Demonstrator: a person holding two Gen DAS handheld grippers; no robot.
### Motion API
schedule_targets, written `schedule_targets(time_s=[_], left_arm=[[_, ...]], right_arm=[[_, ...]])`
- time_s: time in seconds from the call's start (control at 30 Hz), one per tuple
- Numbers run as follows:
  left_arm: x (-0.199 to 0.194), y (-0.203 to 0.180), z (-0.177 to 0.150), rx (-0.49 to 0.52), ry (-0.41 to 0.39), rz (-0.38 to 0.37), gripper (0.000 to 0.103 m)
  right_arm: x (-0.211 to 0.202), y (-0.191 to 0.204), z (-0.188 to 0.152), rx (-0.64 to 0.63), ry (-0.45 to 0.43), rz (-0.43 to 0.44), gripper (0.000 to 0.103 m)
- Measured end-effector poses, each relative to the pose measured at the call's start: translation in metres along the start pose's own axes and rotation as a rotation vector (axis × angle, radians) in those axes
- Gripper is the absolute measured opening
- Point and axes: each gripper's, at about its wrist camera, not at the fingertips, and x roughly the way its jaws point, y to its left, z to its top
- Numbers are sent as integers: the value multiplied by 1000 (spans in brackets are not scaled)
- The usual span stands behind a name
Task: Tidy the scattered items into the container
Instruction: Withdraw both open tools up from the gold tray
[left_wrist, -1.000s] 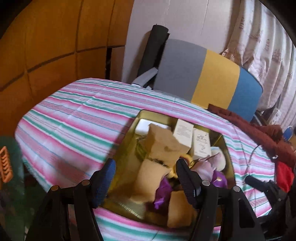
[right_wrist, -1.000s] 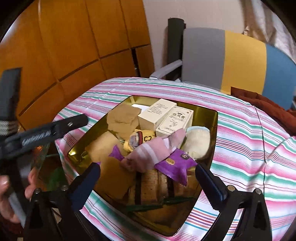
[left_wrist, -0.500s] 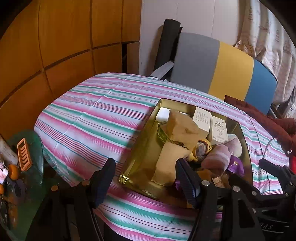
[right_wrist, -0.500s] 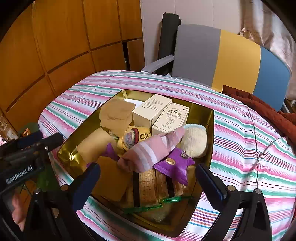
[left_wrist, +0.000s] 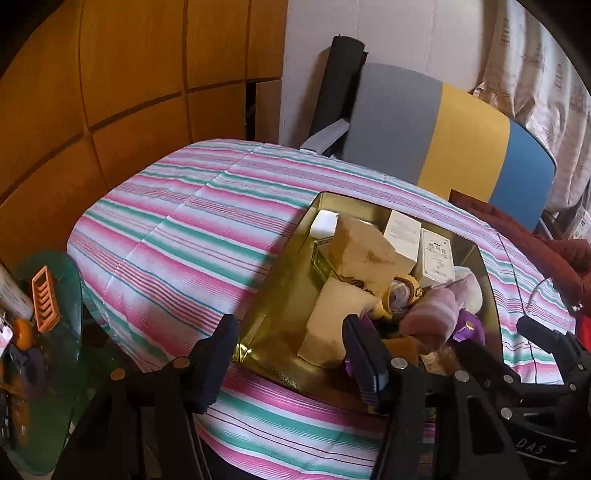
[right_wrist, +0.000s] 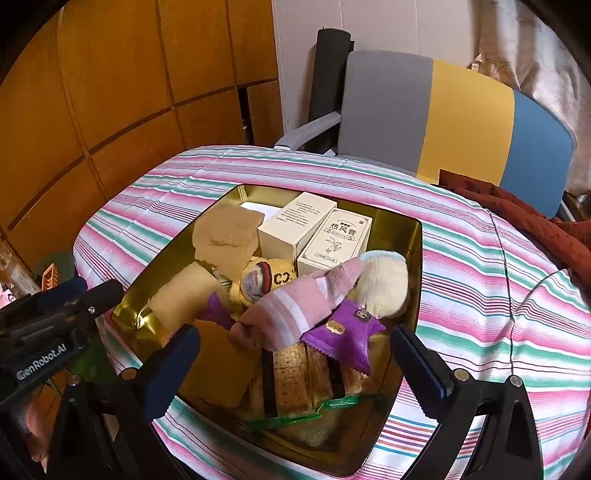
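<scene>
A gold tin (right_wrist: 416, 258) sits on the striped tablecloth (right_wrist: 480, 280), packed with two white boxes (right_wrist: 295, 221), tan cloths (right_wrist: 225, 232), a pink striped sock (right_wrist: 295, 310), a white sock (right_wrist: 384, 288), purple packets (right_wrist: 347, 336) and crackers (right_wrist: 291, 376). My right gripper (right_wrist: 295, 363) hovers open over the tin's near side, holding nothing. My left gripper (left_wrist: 291, 360) hangs above the tin's (left_wrist: 295, 236) near left corner. Its jaws are closing with nothing between them. Each gripper also appears at the edge of the other's view.
A chair (left_wrist: 436, 129) with a grey, yellow and blue back stands behind the table. A dark red garment (left_wrist: 524, 236) lies at the right edge. A glass side table (left_wrist: 55, 332) with an orange rack is at the near left. Wood panels line the left wall.
The left wrist view has swung left and up, so the tin now sits further right and smaller. The left jaws have narrowed a little. The right gripper's jaws have stayed wide.
</scene>
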Motion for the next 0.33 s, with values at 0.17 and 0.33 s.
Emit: schedule_targets(time_s=[0.17,0.33], left_arm=[[-2,-1,-1,-28,-33,33,59],[-2,-7,0,-10,-28,33,60]], right_arm=[[0,-1,-1,6,-2,2,103],[2,-4,-2,13,2,-2,103]])
